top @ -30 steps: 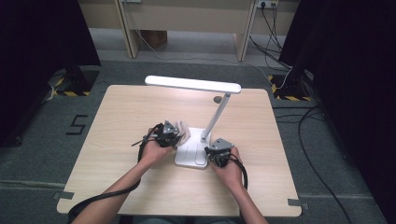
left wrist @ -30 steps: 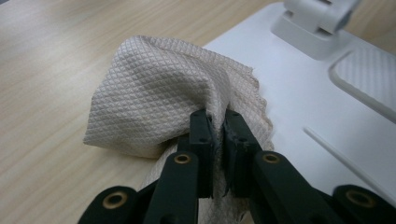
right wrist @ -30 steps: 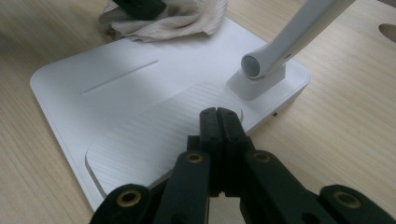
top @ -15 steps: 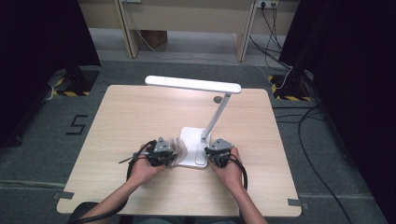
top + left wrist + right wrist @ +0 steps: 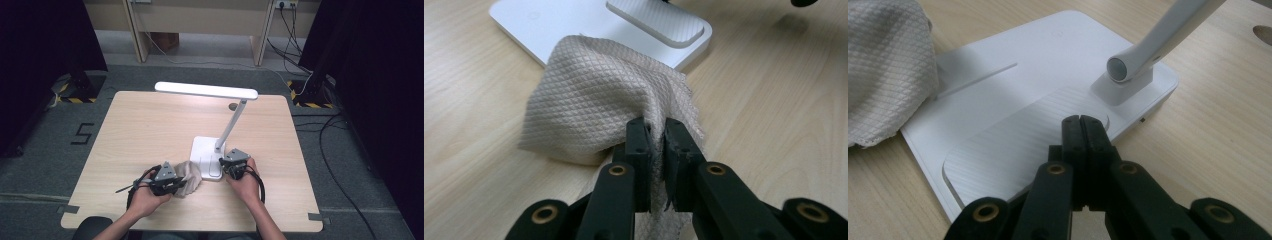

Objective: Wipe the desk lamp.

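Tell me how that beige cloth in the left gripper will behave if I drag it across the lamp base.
Probably floppy: the cloth bunches and droops from the left gripper. Likely light, since a pinch lifts its folds. Its quilted weave and frayed edge may snag on the corner of the lamp base rather than slide.

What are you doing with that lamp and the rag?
A person is working on a white desk lamp at a wooden table, with a claw in each hand. The left claw pinches a beige cloth that lies at the edge of the lamp's base. The right claw is shut with nothing in it, its tips over the ribbed pad on the base.
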`<state>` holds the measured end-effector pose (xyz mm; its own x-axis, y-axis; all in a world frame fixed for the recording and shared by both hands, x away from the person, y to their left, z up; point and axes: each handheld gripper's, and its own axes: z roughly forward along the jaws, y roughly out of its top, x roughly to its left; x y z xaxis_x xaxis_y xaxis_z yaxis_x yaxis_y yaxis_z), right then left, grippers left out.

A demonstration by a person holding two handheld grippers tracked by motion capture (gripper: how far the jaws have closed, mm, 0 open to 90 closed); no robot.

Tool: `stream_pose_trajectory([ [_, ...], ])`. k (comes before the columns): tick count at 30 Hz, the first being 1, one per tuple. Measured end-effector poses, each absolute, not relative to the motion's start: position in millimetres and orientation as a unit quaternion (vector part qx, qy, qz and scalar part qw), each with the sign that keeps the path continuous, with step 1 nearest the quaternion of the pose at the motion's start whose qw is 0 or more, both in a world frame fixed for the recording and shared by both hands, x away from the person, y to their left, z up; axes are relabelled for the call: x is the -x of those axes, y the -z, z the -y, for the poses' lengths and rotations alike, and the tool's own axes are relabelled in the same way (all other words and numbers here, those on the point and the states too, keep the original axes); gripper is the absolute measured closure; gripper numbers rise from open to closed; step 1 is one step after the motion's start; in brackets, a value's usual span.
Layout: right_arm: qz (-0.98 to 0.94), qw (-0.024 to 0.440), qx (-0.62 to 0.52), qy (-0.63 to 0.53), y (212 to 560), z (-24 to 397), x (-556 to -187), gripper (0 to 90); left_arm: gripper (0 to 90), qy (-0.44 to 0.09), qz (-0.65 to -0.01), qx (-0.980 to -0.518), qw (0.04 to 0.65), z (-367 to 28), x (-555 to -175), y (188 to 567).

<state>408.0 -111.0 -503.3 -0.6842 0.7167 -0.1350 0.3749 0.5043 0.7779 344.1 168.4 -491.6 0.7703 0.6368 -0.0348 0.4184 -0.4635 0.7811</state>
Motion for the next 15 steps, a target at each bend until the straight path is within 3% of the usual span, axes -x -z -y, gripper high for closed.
stream_pose_trajectory([
  [15,-0.838,0.227,-0.326,-0.375,503,111,-408,90.0,80.5,-0.214,-0.405,-0.804,0.379,-235,-349,493],
])
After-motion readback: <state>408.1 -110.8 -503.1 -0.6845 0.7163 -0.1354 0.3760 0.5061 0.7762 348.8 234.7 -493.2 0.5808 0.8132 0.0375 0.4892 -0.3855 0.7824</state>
